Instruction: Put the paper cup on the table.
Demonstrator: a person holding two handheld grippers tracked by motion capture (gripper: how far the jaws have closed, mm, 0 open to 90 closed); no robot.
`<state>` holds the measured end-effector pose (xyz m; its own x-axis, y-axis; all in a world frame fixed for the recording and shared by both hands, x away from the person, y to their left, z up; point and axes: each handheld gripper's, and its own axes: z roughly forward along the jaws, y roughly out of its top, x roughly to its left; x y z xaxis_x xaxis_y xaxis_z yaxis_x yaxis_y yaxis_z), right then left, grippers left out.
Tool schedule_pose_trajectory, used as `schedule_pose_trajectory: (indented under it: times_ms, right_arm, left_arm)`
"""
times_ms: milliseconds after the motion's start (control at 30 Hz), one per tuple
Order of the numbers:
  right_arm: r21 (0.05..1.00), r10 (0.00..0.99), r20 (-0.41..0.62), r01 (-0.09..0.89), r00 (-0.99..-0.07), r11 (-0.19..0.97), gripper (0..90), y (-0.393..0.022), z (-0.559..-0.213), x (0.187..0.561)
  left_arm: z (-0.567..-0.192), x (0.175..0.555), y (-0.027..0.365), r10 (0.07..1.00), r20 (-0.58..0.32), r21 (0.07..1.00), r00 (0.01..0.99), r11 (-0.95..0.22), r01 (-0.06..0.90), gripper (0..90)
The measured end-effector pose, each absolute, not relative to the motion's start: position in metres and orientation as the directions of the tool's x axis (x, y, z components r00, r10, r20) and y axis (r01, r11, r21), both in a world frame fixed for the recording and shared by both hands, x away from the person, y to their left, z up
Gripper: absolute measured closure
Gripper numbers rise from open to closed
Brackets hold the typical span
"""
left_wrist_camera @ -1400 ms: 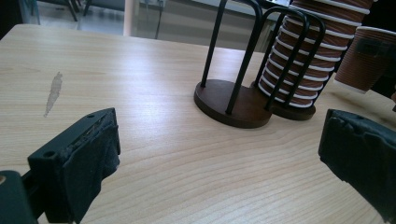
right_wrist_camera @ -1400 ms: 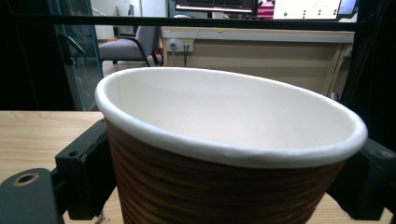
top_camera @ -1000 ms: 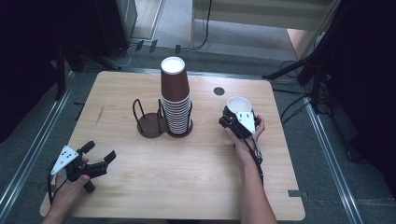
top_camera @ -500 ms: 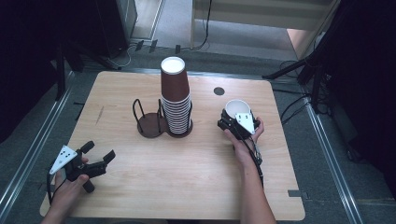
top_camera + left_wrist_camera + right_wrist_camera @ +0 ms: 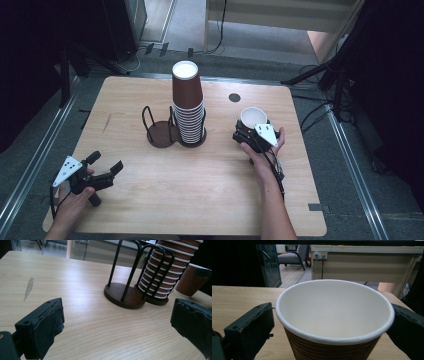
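A single brown paper cup (image 5: 253,116), white inside, stands upright on the table at the right; in the right gripper view the cup (image 5: 334,322) is close up. My right gripper (image 5: 251,128) has its jaws on either side of it; they have just been opening and stand wide, with the cup between them. A tall stack of upside-down brown cups (image 5: 187,107) stands in one ring of a dark two-ring wire holder (image 5: 161,131), whose other ring is bare. My left gripper (image 5: 106,162) rests open near the front left corner, nothing between its jaws.
The wooden table (image 5: 200,200) has a small black round hole (image 5: 234,97) behind the single cup and a faint grey smear (image 5: 106,123) at the left. Cables and stand legs lie on the floor beyond the far edge.
The right gripper's jaws have spread apart around the single cup, which stays standing on the table. The left hand and the stack have not moved.
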<state>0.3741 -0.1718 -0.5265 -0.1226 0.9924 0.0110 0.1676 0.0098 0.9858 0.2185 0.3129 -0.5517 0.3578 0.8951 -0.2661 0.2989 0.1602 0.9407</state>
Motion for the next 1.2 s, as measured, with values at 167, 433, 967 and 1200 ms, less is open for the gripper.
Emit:
schedule_pose_trajectory:
  times_ms: [167, 433, 967, 1200]
  right_arm:
    - [0.989, 0.991, 0.022, 0.149, -0.135, -0.002, 0.0, -0.173, -0.521, 0.367]
    - [0.991, 0.989, 0.025, 0.131, -0.144, -0.006, 0.0, -0.175, -0.517, 0.354]
    - [0.995, 0.981, 0.059, 0.090, -0.187, -0.043, 0.0, -0.191, -0.507, 0.321]
    - [0.994, 0.981, 0.074, 0.094, -0.178, -0.057, 0.0, -0.206, -0.509, 0.307]
  left_arm:
    - [-0.552, 0.219, 0.313, 0.896, -0.266, 0.941, 0.357, 0.160, 0.299, 0.0]
    - [-0.552, 0.218, 0.314, 0.896, -0.268, 0.941, 0.354, 0.164, 0.297, 0.0]
    - [-0.552, 0.218, 0.314, 0.898, -0.264, 0.941, 0.352, 0.161, 0.297, 0.0]
    - [-0.551, 0.217, 0.315, 0.900, -0.262, 0.942, 0.349, 0.159, 0.296, 0.0]
